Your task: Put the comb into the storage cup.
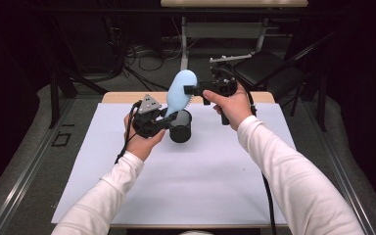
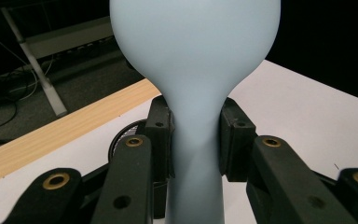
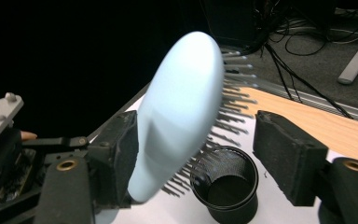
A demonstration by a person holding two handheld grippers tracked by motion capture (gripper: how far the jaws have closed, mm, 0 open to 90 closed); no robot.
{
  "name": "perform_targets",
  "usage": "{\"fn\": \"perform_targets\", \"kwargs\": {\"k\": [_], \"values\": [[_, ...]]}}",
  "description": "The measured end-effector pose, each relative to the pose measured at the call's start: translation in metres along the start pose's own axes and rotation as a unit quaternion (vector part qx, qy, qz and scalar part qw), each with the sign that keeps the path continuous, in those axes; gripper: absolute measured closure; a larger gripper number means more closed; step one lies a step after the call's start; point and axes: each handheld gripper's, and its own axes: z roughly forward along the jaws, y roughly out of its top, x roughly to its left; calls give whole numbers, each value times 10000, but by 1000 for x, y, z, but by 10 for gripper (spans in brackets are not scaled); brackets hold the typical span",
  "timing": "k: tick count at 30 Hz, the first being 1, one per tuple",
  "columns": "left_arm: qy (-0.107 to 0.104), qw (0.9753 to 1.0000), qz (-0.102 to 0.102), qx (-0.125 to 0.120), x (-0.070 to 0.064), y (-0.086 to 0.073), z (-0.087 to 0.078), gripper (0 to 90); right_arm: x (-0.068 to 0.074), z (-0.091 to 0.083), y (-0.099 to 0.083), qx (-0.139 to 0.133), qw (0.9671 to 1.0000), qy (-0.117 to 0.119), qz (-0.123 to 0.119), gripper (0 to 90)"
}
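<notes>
Above the black mesh cup (image 1: 180,126), left tool (image 2: 196,140) clamps the blue hairbrush (image 1: 180,90); right tool (image 3: 205,154) gapes.

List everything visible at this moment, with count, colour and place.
hairbrush: one, pale blue, held upright above the table, handle clamped in the left gripper
mesh cup: one, black, standing on the white sheet just below the brush
white sheet: one, covering the table top
table: one, wooden edge showing at the far side
chair: one, black, behind the table
left gripper: one, black, shut on the brush handle
right gripper: one, black, jaws open around the brush head
hands: two, white sleeves
</notes>
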Motion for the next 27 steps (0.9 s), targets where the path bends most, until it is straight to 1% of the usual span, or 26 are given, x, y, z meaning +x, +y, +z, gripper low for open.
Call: {"fn": "perform_targets", "kwargs": {"k": [6,11,18,27], "values": [[-20,10000,28,-37,-4,1,2,698,-1,5,-2,49,9997,115,201,331],[-44,10000,78,-27,-5,1,2,698,-2,6,-3,54,9994,140,306,340],[-93,9999,74,-36,-8,1,3,698,-6,6,-4,54,9985,197,506,349],[-124,9999,84,-47,-10,2,5,698,-7,6,-4,25,9976,292,634,330]]}}
